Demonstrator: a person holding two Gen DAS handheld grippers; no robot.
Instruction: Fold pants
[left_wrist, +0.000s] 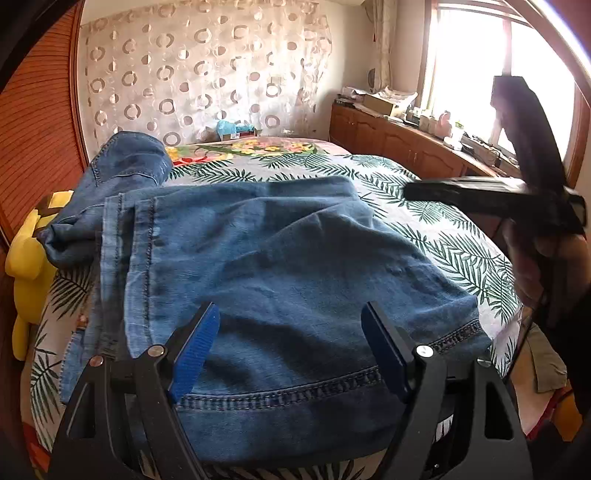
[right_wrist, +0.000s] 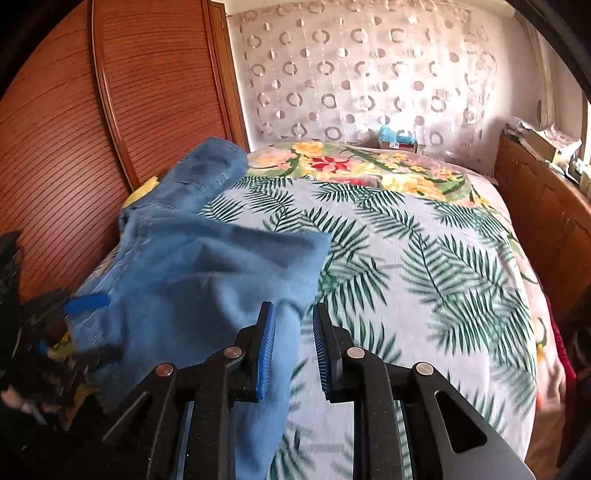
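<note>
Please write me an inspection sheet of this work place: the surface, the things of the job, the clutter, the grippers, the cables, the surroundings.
Surface: bed with a palm-leaf cover, a floral blanket at its far end.
Job's things: blue jeans lying folded over on the bed's left side, one end bunched up at the far left.
Clutter: yellow plush toy at the bed's left edge, partly under the jeans.
Grippers: left gripper open above a stitched hem, holding nothing; right gripper open at the jeans' right edge, nothing clamped.
Cables: nothing seen.
Surroundings: slatted wooden wardrobe on the left, ring-pattern curtain behind, wooden cabinets with assorted items under a bright window.
</note>
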